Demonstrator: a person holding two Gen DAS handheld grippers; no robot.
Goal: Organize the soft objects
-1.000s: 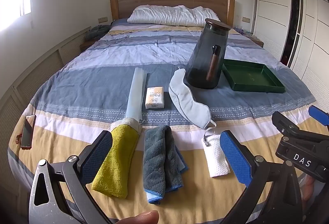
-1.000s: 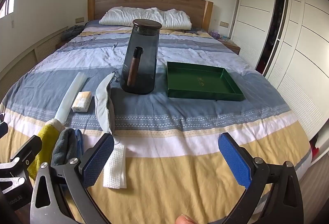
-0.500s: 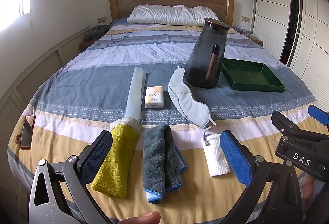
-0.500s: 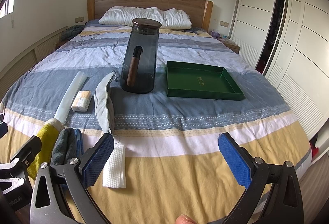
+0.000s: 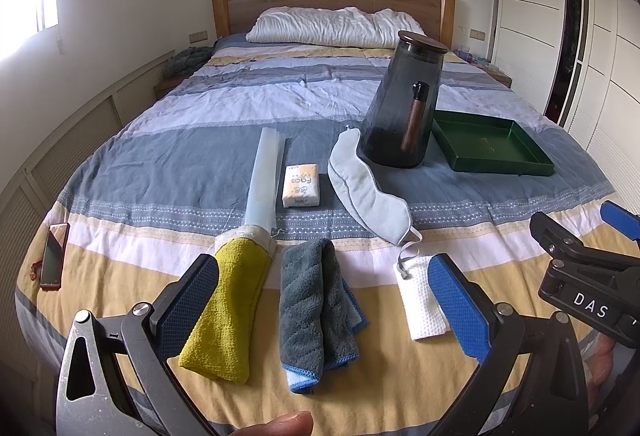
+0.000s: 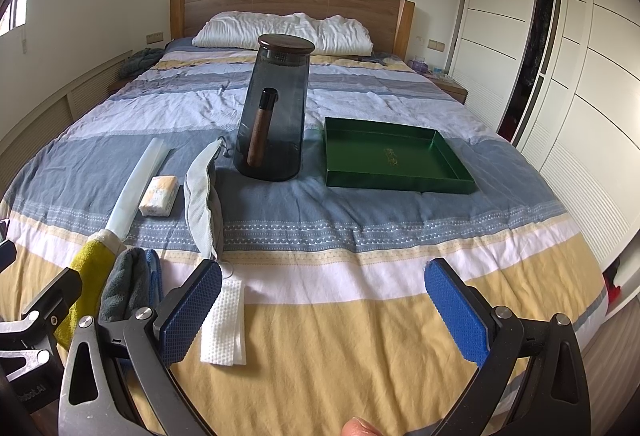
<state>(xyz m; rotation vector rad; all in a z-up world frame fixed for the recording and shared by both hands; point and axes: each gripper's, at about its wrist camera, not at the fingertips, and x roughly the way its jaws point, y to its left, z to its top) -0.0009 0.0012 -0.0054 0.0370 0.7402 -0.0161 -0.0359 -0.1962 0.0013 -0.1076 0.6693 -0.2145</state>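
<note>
Soft things lie in a row on the striped bed. A yellow cloth (image 5: 228,304) (image 6: 84,276) on a pale sleeve (image 5: 265,176), a folded grey towel (image 5: 316,296) (image 6: 124,284) over a blue cloth, and a white wipe (image 5: 420,300) (image 6: 225,320) sit near the foot. Farther up are a tissue pack (image 5: 301,185) (image 6: 159,195) and a grey eye mask (image 5: 366,188) (image 6: 204,196). A green tray (image 5: 490,148) (image 6: 392,160) sits empty at the right. My left gripper (image 5: 322,312) hovers open above the towel. My right gripper (image 6: 322,312) is open over bare bedding, right of the wipe.
A dark glass pitcher (image 5: 408,104) (image 6: 276,108) with a wooden handle stands between the eye mask and the tray. A phone (image 5: 54,256) lies near the bed's left edge. White pillows (image 5: 336,26) and a headboard are at the far end; wardrobe doors (image 6: 560,56) line the right.
</note>
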